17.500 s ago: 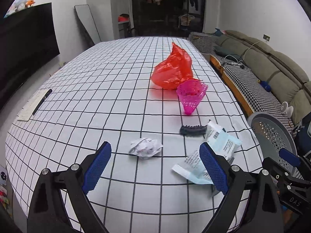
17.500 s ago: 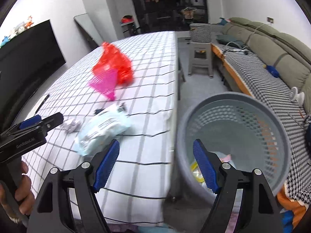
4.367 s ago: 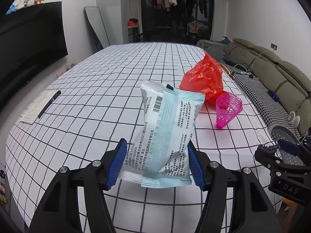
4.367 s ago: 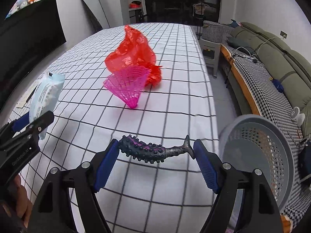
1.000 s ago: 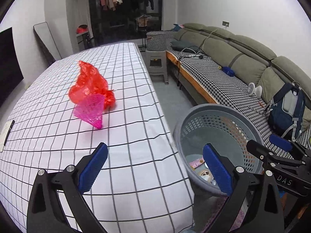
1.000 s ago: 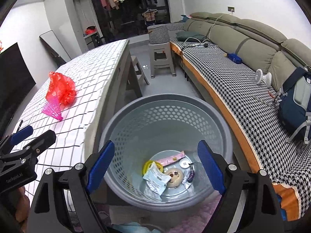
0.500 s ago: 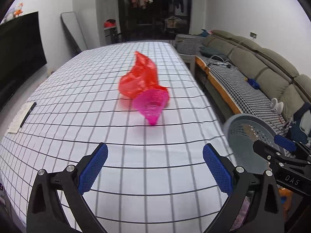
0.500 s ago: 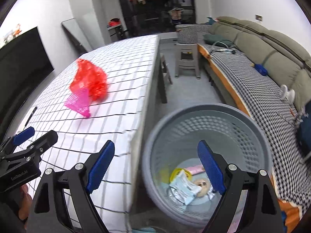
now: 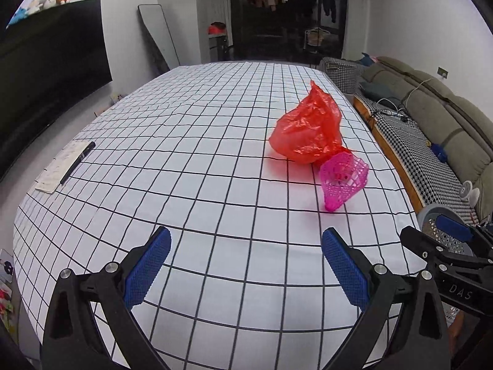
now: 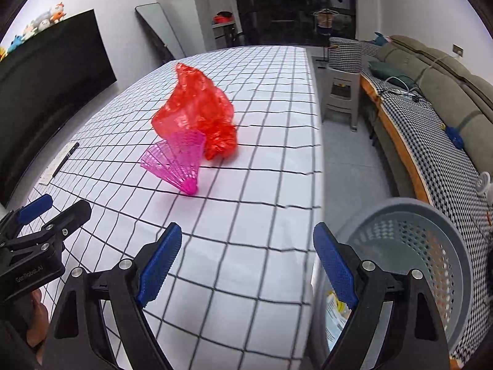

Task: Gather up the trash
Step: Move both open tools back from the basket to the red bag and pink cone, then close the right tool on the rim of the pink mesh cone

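Both tongs, left tongs and right tongs, are spread and empty above the checked tabletop. A red plastic bag and pink shuttlecock, touching, remain uncollected; the grey basket beside the tabletop holds some wrappers.

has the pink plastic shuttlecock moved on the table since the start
No. The pink plastic shuttlecock lies against the crumpled red plastic bag, near the table's sofa-side edge, as before.
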Demonstrator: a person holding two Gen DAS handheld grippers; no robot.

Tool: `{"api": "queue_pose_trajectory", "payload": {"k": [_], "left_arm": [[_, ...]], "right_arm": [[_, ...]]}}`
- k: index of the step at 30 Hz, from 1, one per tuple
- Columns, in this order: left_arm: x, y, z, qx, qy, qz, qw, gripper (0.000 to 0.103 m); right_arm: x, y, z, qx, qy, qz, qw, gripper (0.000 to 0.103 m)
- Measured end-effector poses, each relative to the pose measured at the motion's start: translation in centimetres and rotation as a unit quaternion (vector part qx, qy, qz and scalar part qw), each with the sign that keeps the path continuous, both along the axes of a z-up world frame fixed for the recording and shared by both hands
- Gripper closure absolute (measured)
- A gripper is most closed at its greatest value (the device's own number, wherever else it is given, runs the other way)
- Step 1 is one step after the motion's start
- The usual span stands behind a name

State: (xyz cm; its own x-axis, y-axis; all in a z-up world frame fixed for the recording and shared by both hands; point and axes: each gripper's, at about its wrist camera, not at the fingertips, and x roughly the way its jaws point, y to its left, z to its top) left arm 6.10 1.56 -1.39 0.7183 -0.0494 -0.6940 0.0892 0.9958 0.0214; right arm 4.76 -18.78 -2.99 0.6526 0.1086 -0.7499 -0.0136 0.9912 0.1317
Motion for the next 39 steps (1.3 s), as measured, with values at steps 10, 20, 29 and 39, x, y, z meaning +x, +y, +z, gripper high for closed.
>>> {"api": "queue_pose_trajectory", "payload": {"k": [10,20,29,39], "left_arm": [[2.1,3.4,-0.2,0.004,0.001,0.034,0.9994,0.006],[3.3,5.5,-0.8,-0.003,0.009,0.051,0.9986,0.006],[3.5,6.4,-1.3,-0.012,0.018,0.057,0.9982,0.006],[3.3,6.9,-1.3,-0.020,0.021,0.055,0.9980,0.006]], "right_arm": [[4.4,4.1,-1.1,-0.023,0.018,0.044,0.999,0.020],[7.5,6.8,-2.1,-0.060,0.033,0.051,0.996,0.020],[9.0,7.7,-2.4,-0.085,0.028,0.039,0.995,0.020],[9.2,8.2,-2.7,-0.100,0.022,0.031,0.994,0.043]]}}
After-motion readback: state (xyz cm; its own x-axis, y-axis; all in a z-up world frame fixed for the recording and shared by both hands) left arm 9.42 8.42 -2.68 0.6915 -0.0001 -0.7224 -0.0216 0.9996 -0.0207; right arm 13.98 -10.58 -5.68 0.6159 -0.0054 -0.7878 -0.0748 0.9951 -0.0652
